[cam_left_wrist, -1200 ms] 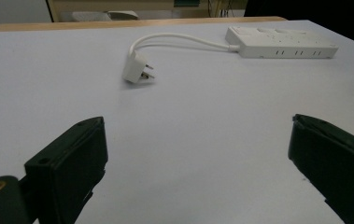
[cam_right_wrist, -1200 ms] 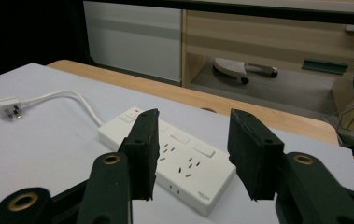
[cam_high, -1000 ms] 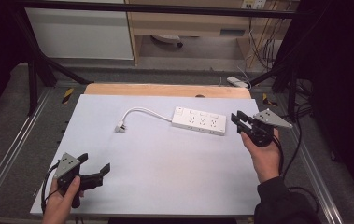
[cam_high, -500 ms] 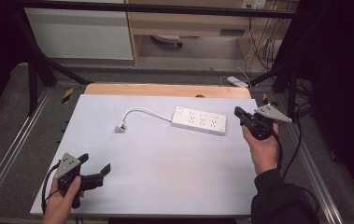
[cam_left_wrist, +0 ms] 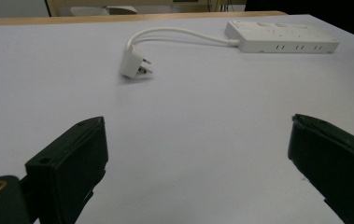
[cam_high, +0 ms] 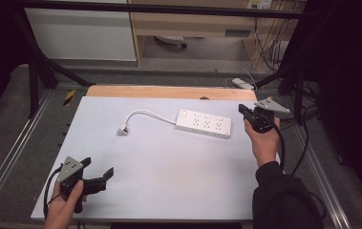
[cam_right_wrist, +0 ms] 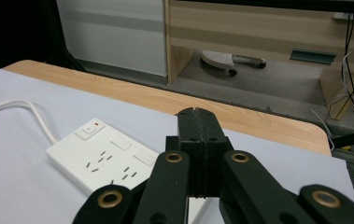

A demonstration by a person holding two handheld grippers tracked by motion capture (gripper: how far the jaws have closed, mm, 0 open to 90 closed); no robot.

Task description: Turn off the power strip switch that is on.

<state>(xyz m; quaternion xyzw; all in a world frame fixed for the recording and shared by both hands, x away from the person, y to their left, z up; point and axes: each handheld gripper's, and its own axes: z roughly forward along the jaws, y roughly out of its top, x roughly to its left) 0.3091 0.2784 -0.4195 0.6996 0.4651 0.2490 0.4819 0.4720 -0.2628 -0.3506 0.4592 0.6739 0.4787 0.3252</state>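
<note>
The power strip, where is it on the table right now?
In the high view the power strip lies flat on the far right part of the white table, just left of the right gripper, its cord curving left to the plug.

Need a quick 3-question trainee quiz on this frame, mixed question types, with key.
1. True or false: the right gripper has its jaws shut with nothing between them.
2. Which gripper stands open above the bare sheet? A) left gripper B) right gripper
3. Fill in: the white cable from the power strip ends in a ____ lying on the table.

Key: 1 true. 2 A. 3 plug, lying apart from both grippers.
</note>
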